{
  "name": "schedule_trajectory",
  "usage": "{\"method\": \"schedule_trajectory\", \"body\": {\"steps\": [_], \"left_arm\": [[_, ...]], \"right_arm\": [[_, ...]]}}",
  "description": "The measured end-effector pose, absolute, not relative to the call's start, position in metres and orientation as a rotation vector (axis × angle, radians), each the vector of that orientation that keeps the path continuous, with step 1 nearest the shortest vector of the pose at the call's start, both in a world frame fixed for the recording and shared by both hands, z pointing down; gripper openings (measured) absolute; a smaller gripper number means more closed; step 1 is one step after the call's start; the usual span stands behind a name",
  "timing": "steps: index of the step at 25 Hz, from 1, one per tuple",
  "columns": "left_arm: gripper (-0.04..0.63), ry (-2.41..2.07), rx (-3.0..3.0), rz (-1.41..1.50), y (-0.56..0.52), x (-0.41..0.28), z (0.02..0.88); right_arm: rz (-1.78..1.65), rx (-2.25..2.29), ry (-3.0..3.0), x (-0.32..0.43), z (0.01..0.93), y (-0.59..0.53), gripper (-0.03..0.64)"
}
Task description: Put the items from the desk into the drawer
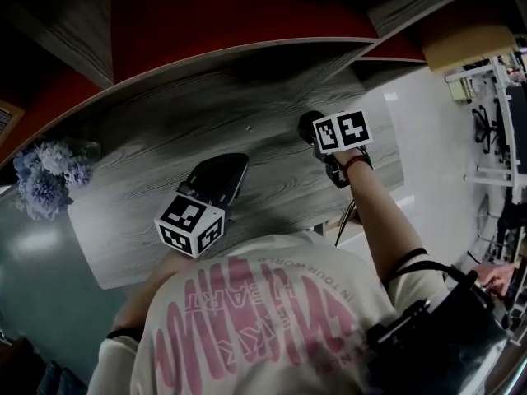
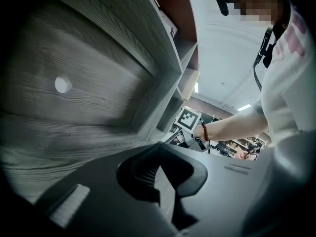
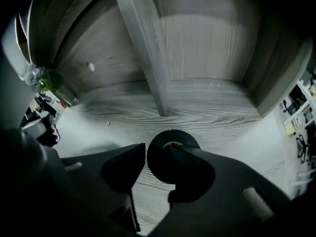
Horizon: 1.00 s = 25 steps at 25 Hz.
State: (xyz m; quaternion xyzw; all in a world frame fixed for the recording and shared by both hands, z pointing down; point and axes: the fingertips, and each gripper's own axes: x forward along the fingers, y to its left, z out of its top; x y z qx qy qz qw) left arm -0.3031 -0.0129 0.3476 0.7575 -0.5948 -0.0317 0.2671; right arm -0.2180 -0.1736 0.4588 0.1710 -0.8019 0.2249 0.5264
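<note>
Right gripper view: one flat black round disc (image 3: 173, 136) with a yellowish centre lies on the grey wood-grain counter (image 3: 212, 107). The matte black right tongs (image 3: 156, 156) stand apart over it, one tip overlapping the disc. The left tongs (image 2: 161, 146) are closed together and hold nothing.

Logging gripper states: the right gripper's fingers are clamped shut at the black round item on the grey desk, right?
No: the right gripper view shows the right gripper with fingers apart, not clamped shut, at the black round item on the grey desk.
</note>
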Motion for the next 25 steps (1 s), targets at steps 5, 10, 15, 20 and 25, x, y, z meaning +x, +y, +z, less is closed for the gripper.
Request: {"method": "schedule_trajectory", "body": {"steps": [5, 10, 15, 20, 25], "left_arm": [[0.018, -1.604, 2.04, -0.078, -0.008, -0.304, 0.351], [0.018, -1.59, 2.037, -0.066, -0.006, -0.299, 0.357], [0.018, -1.562, 2.062, -0.033, -0.008, -0.286, 0.358], [0.018, -1.51, 2.104, 0.023, -0.015, -0.262, 0.36], [0.018, -1.435, 2.163, 0.066, -0.032, -0.217, 0.357]], "right_arm": [[0.403, 0.429, -1.869, -0.218, 0.464, -0.172, 0.143], [0.344, 0.387, -1.91, -0.222, 0.465, -0.171, 0.141], [0.361, 0.445, -1.989, -0.22, 0.462, -0.172, 0.121], [0.449, 0.509, -2.112, -0.204, 0.447, -0.166, 0.117], [0.535, 0.536, -2.218, -0.17, 0.424, -0.159, 0.115]]}}
